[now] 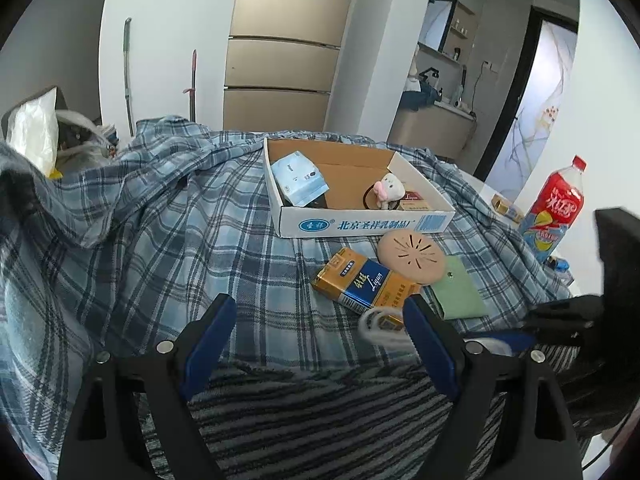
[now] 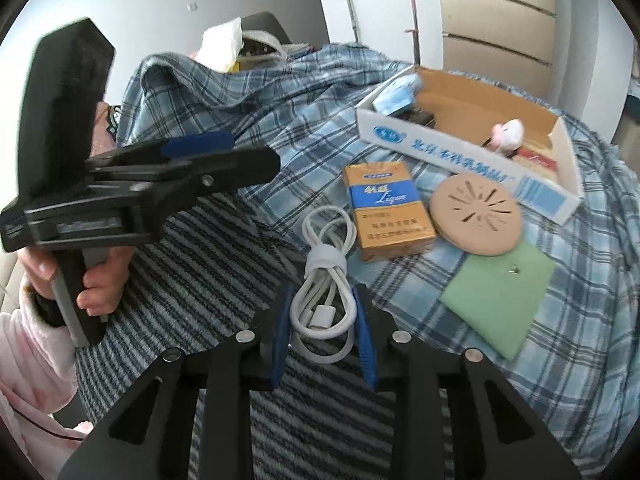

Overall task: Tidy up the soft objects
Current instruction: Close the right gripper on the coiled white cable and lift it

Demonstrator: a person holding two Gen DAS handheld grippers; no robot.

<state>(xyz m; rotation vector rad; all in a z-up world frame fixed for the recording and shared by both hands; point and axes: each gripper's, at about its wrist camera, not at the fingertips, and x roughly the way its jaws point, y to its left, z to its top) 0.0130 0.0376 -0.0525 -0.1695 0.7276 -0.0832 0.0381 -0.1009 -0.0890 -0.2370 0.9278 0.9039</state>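
Observation:
A bundled white cable point(image 2: 324, 280) lies on the striped cloth point(image 2: 208, 264), and my right gripper point(image 2: 322, 300) is shut on its lower loops, a blue pad pressed on each side. Beyond it lie an orange cigarette pack point(image 2: 384, 208), a beige round disc point(image 2: 476, 214) and a green pouch point(image 2: 500, 292). My left gripper point(image 1: 320, 306) stands open above the plaid cloth point(image 1: 180, 240) with nothing between its fingers; the pack point(image 1: 360, 280) lies just beyond its right finger. The white cardboard box point(image 1: 360, 224) holds a blue tissue pack point(image 1: 298, 180) and a small plush toy point(image 1: 388, 190).
A red drink bottle point(image 1: 556, 208) stands at the right edge of the table. A white plastic bag point(image 1: 34, 132) and clutter sit at the far left. A hand in a pink sleeve point(image 2: 100, 280) holds the left gripper point(image 2: 256, 152) at the left of the right wrist view.

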